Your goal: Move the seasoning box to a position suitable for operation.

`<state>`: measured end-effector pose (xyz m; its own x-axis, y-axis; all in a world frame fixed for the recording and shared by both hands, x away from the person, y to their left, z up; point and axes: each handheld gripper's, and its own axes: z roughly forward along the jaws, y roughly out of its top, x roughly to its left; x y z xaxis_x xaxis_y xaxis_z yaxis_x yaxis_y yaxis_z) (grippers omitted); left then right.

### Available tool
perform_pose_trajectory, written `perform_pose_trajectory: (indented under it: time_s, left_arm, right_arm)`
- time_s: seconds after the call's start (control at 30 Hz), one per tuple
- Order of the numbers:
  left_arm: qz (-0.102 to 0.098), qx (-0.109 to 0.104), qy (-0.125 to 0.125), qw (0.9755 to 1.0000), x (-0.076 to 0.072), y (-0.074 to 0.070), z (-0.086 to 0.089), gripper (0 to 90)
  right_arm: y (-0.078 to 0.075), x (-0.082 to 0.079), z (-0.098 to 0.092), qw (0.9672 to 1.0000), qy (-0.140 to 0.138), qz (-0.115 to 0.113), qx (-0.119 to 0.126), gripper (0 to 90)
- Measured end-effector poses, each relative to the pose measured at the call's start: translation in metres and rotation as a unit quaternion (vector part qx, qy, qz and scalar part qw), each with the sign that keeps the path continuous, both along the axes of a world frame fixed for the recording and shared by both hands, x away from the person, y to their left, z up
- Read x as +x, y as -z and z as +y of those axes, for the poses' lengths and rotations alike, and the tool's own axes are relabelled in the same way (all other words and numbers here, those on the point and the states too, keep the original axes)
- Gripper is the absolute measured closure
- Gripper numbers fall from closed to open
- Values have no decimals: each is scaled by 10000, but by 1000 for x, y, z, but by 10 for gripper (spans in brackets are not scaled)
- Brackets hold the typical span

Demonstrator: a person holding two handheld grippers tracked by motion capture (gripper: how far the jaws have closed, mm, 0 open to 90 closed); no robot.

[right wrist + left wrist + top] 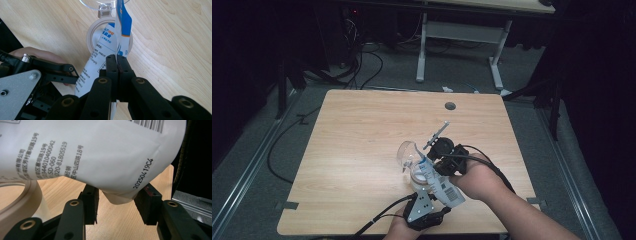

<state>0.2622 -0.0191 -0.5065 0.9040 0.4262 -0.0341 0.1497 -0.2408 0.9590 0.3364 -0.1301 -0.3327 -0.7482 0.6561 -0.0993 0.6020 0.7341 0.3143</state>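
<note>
The left gripper [424, 212] sits at the near edge of the counter [362, 150], its jaws set about half apart around the bottom end of a white printed pouch [442, 186]. In the left gripper view the pouch [100, 155] bulges down between the two pads, close to both; whether they actually press on it I cannot tell. Just left of this gripper's jaws lies a roll of tape [15, 200], flat on the counter.

To do this step well, I judge the lower end should be kept steady while the top is worked, so the pouch stays upright and cannot swing or spill. Any pull at the top should be slow and in line with the seam, since the film is thin and creases easily.

The right gripper [442, 152] is pinched fully closed on the pouch's upper blue-and-white edge; in the right gripper view the pouch [110, 47] runs straight out ahead of its closed jaws, with the left gripper [57, 72] off to their left. Beyond the jaws stands a clear glass [100, 3] on the counter, and the tape roll [93, 32] lies between it and the jaws.

As for contents, the pouch looks partly filled and rounded at the bottom, though nothing inside is visible. The glass [407, 152] appears empty.
</note>
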Motion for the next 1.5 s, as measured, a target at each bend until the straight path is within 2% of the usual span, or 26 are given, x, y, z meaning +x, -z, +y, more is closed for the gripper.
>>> perform_pose_trajectory:
  time_s: [0.2, 0.53, 0.87, 1.13, 1.37, 1.5]
  left_arm:
    - [55, 36, -14, 10000, 2, 3, 0, 566]
    - [201, 188, -161, 9995, 8, 8, 1, 564]
    - [172, 189, -124, 9996, 8, 12, 2, 543]
    - [76, 360, -106, 9993, 6, 16, 5, 536]
    - [25, 390, -195, 9990, 5, 17, 25, 538]
    - [10, 293, -296, 9991, 6, 14, 42, 539]
  right_arm:
    - [-1, -1, 1, 10000, -19, 23, -58, 897]
    - [-2, -3, -1, 10000, -13, 62, -3, 897]
    - [-4, -2, -10, 9996, 161, 88, 205, 899]
    - [-5, -2, -14, 9995, 180, 54, 266, 899]
    - [-3, -1, -14, 9997, 97, 32, 242, 898]
    - [-1, 0, -12, 9998, 48, 41, 212, 898]
